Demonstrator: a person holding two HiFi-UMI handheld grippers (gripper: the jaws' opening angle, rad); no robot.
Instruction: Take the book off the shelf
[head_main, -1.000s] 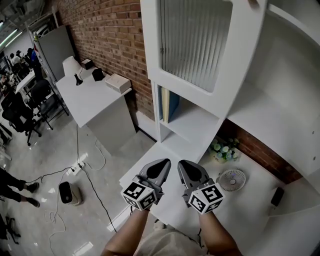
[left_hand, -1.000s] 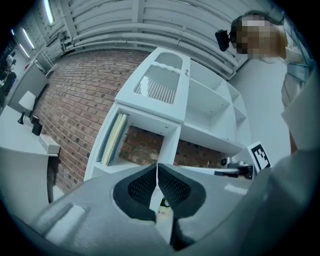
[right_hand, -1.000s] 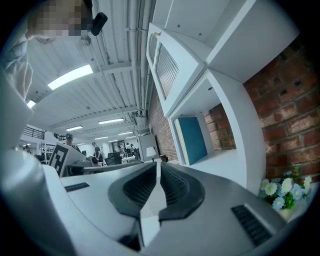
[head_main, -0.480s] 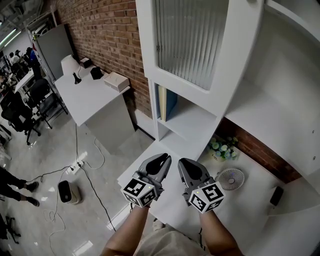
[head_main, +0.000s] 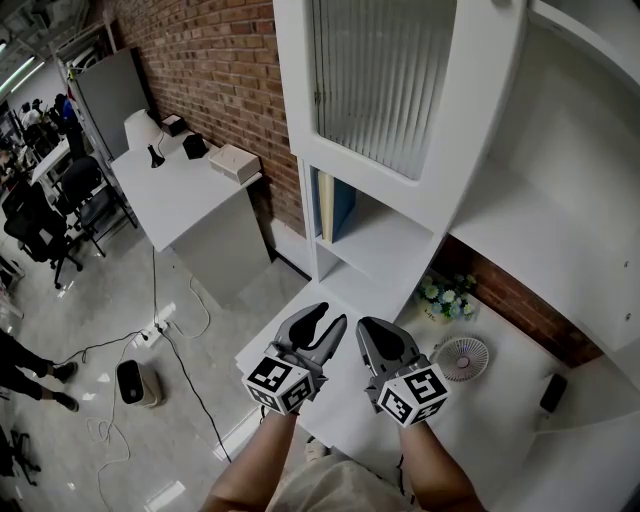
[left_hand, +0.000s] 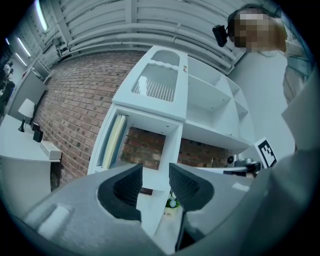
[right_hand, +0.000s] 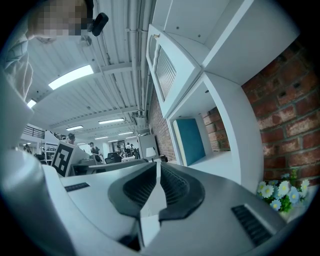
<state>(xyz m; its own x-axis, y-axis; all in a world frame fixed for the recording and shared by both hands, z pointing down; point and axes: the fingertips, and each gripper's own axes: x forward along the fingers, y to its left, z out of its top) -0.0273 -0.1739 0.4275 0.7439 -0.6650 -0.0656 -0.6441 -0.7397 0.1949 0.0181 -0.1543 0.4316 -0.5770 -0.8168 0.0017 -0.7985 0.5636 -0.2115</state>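
Grippers of moulded grey plastic sit side by side nearest the camera, each carrying a cube of black-and-white square markers at its rear. The left gripper (head_main: 326, 317) has ribbed, curved pads, and its jaws have just been opening: they stand apart with nothing between them, and its own view looks through the gap at the shelf's white upright. The right gripper (head_main: 372, 330) keeps its ribbed jaws drawn together on nothing. Neither hand has shifted since a second ago, and the left jaws are the only change.

Beneath them runs a smooth white desk top (head_main: 345, 405). Beyond it rises the white shelf unit (head_main: 400, 245), flat-panelled and matte. The book (head_main: 343, 208), a thin blue volume, stands upright at the left end of the open lower compartment, well apart from both grippers and unmoved. A cream-coloured book (head_main: 328, 208) presses against its left side. The compartment's front is open, while a ribbed glass door (head_main: 385, 85) closes the one above.

To the right, white artificial flowers (head_main: 447, 300) and a small round fan (head_main: 463, 358) stand on the desk. Rough red brick wall (head_main: 220, 70) backs the shelf. Farther left a white table (head_main: 185, 200) carries a pale box (head_main: 235, 165), with black office chairs (head_main: 45, 215) and loose cables (head_main: 170, 340) on the glossy floor.
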